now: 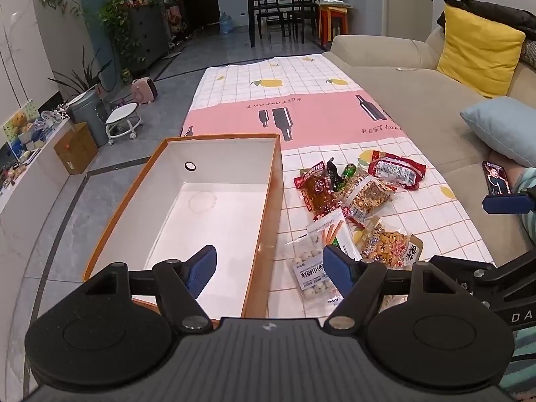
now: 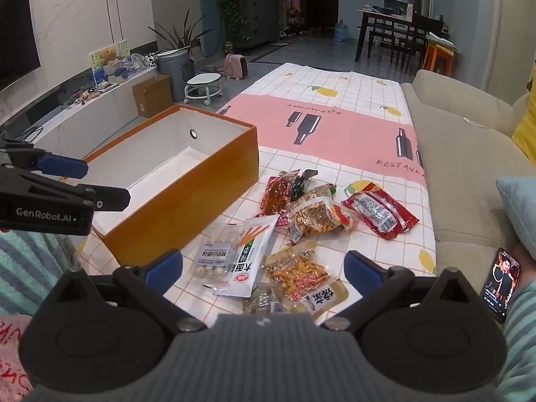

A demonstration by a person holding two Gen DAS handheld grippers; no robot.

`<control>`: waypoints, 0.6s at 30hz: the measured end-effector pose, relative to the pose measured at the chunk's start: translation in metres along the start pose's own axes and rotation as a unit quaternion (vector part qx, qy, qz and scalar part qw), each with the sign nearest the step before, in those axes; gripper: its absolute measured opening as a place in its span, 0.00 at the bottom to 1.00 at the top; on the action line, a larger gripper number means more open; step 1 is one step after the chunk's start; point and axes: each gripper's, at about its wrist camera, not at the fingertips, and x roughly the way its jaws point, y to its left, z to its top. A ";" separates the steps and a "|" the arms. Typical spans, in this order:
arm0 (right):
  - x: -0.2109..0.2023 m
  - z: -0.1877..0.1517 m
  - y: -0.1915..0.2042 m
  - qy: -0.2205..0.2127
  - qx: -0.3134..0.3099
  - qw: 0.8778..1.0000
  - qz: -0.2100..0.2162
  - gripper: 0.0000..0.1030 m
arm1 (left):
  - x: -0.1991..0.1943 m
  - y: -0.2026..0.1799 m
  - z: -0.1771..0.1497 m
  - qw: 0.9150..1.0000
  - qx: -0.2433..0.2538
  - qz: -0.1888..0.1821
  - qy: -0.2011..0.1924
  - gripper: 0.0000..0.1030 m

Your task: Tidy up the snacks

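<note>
An orange box (image 1: 268, 201) (image 2: 187, 207) with a white inside stands open and holds nothing on the tablecloth. Beside it, to the right, lies a heap of snack packets: a red packet (image 1: 397, 169) (image 2: 380, 214), a nut packet (image 1: 368, 197) (image 2: 316, 216), a white-ball packet (image 1: 310, 273) (image 2: 214, 258) and an orange mix packet (image 1: 388, 246) (image 2: 298, 274). My left gripper (image 1: 269, 269) hovers open over the box's near right wall, nothing between its pads. My right gripper (image 2: 264, 268) hangs open above the near packets, gripping nothing. The left gripper (image 2: 63, 181) also shows at the left edge of the right wrist view.
The checked and pink tablecloth (image 1: 301, 107) covers a low table. A beige sofa (image 1: 418, 93) runs along the right with a yellow cushion (image 1: 479, 50) and a blue cushion (image 1: 502, 127). A phone (image 2: 500, 281) lies near a striped sleeve. A cardboard box (image 1: 75, 147) stands on the floor at left.
</note>
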 end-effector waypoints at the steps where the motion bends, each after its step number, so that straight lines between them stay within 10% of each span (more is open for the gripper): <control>1: 0.000 0.000 0.000 0.000 0.000 1.000 0.000 0.96 | 0.000 0.000 0.000 1.000 0.000 0.000 0.001 0.83; 18: 0.005 -0.002 0.001 0.013 -0.001 1.000 -0.010 0.96 | 0.005 -0.006 -0.003 1.000 0.013 -0.005 0.016 0.83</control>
